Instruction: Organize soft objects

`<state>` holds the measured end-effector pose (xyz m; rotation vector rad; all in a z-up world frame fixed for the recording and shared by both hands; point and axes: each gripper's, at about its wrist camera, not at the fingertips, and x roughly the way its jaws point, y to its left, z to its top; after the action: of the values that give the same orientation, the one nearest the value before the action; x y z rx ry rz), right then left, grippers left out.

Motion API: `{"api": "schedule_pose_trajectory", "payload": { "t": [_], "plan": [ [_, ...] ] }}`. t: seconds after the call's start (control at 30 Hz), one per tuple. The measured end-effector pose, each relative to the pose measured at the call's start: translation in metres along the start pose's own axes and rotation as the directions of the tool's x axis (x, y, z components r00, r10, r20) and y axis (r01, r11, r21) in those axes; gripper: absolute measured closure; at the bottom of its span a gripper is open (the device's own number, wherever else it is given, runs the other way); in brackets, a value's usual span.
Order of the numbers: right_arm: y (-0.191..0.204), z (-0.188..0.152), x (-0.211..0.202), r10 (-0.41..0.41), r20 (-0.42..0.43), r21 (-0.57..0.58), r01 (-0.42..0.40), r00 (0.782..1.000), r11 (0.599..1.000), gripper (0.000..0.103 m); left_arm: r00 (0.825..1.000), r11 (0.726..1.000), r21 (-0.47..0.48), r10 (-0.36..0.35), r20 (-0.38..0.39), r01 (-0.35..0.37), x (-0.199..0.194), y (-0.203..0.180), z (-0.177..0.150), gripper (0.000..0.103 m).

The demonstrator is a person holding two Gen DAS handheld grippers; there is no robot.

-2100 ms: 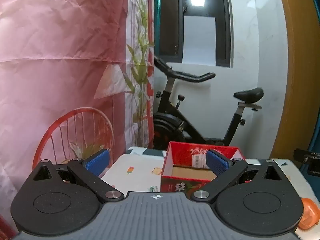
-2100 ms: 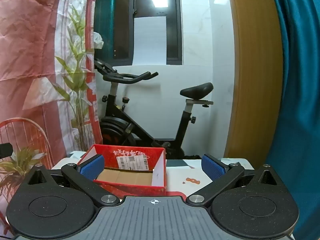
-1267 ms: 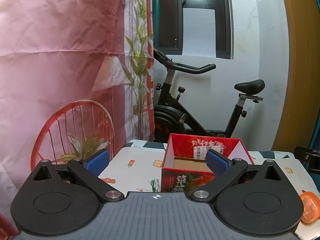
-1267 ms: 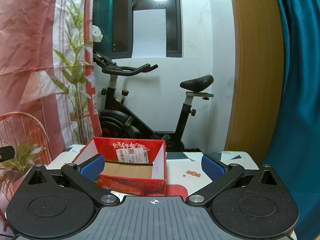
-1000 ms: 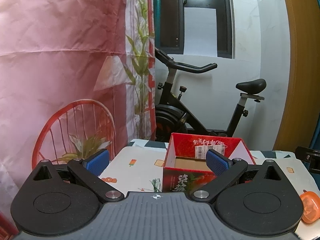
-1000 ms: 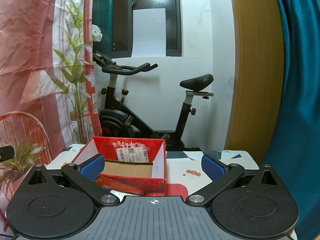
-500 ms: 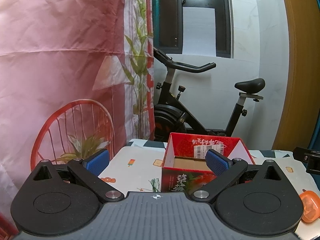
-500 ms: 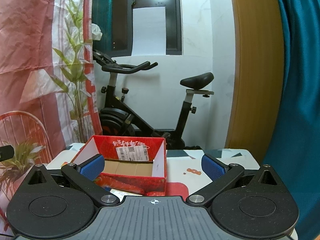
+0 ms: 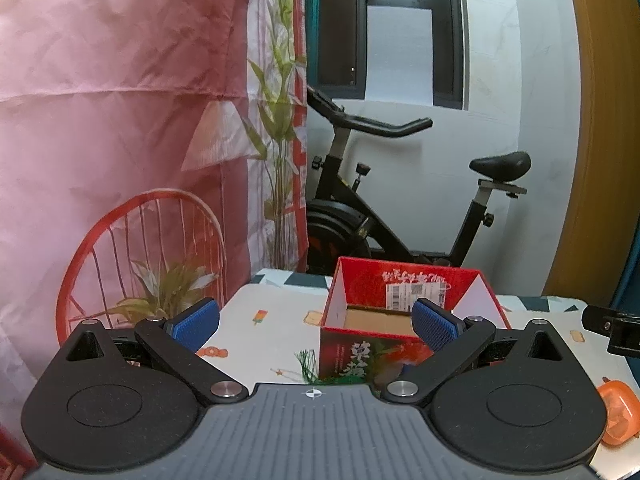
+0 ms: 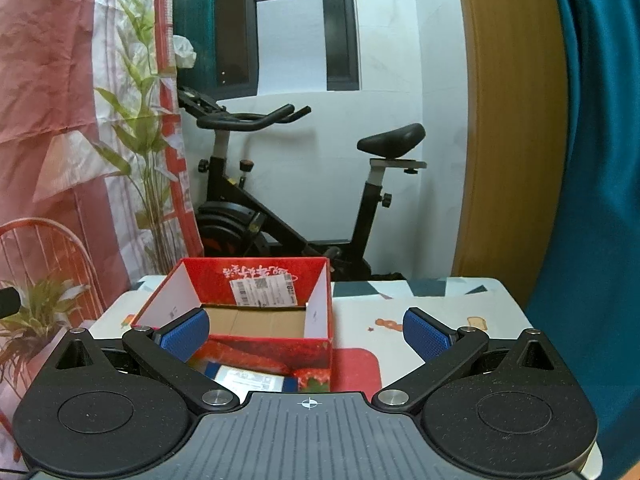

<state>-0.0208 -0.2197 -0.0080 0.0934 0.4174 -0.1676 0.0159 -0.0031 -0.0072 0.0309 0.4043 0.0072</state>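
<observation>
Both of my grippers stood spread wide and empty above the table: my left gripper [image 9: 316, 322] and my right gripper [image 10: 306, 334] each showed its blue pads [image 9: 194, 322] far apart, gripping nothing. Between the left jaws, toward 1 o'clock, sat the red cardboard box [image 9: 376, 344], open at the top, its brown floor bare as far as I could see, a white shipping label stuck on its far inner wall. From my right wrist the same box [image 10: 256, 312] lay at 11 o'clock, its near left corner behind my left-hand pad. An orange soft object [image 9: 616, 414] rested on the patterned tablecloth [image 9: 276, 312] at 4 o'clock of the left view, well apart from the box. Green strands [image 9: 306, 364] lay just beside the box's near left corner. Beyond the table stood a black exercise bike [image 10: 288, 208] against the white wall, a pink printed curtain [image 9: 120, 100] at 10 o'clock.
</observation>
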Motion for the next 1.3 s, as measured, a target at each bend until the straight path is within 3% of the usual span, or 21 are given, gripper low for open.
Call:
{"api": "schedule_pose_trajectory", "payload": {
  "t": [0.87, 1.17, 1.3],
  "plan": [
    [0.006, -0.004, 0.01, 0.013, -0.015, -0.008, -0.013, 1.0, 1.0, 0.0, 0.999, 1.0, -0.024, -0.014, -0.047, 0.013, 0.019, 0.005, -0.005, 0.0],
    [-0.006, -0.019, 0.05, 0.014, -0.008, -0.012, -0.014, 1.0, 1.0, 0.0, 0.988, 0.997, 0.038, 0.072, -0.133, -0.067, 0.086, 0.014, -0.022, 0.0],
    [-0.019, -0.035, 0.084, 0.056, -0.061, 0.044, -0.054, 0.997, 0.998, 0.0, 0.97, 0.999, 0.027, 0.03, -0.243, -0.024, 0.122, 0.018, -0.041, 0.003]
  ]
}}
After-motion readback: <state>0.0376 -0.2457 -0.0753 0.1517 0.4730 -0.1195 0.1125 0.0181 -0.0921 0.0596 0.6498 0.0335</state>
